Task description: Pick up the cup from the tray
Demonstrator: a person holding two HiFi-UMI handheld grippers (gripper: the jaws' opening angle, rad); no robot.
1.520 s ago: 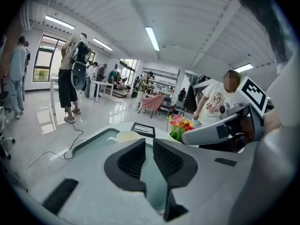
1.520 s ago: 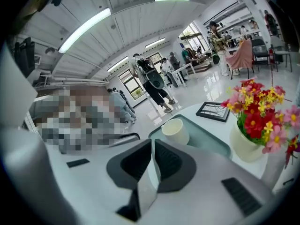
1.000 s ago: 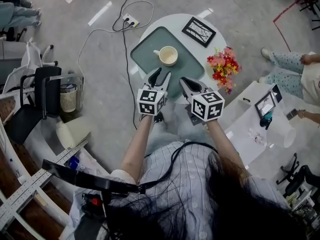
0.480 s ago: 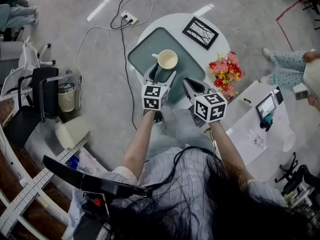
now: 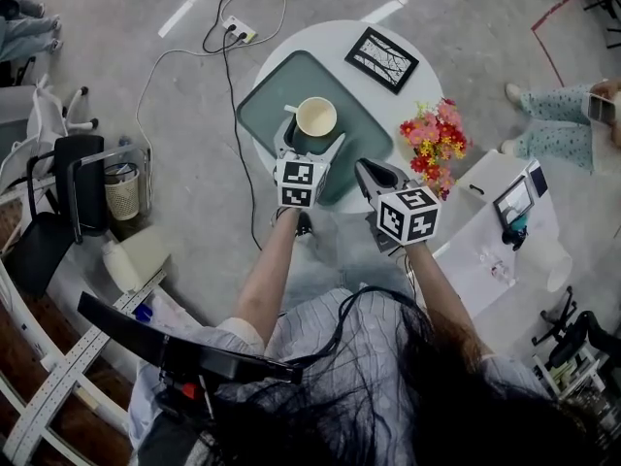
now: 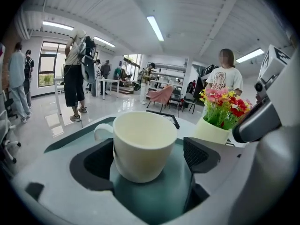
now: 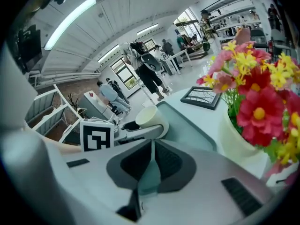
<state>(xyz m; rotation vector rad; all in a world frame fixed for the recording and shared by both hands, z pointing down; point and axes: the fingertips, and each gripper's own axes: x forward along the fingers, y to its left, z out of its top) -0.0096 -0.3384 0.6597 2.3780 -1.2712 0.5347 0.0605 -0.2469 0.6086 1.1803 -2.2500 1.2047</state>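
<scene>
Left gripper view: left gripper (image 6: 150,157) jaws stood wide, cup (image 6: 143,142) upright between them, right pad clear of cup. Cup sat on tray (image 5: 260,100) atop round table (image 5: 330,32). Right gripper (image 7: 151,146) jaws were pressed together, empty, near tray edge.

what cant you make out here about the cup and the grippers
- Cup contents: the left gripper view looks from below the rim; head view too small.
- Whether the left gripper's handle-side pad touches the cup: the cup wall overlaps it.
- Vase base: flowers hide it in head view, gripper bodies cover it in both gripper views.
</scene>
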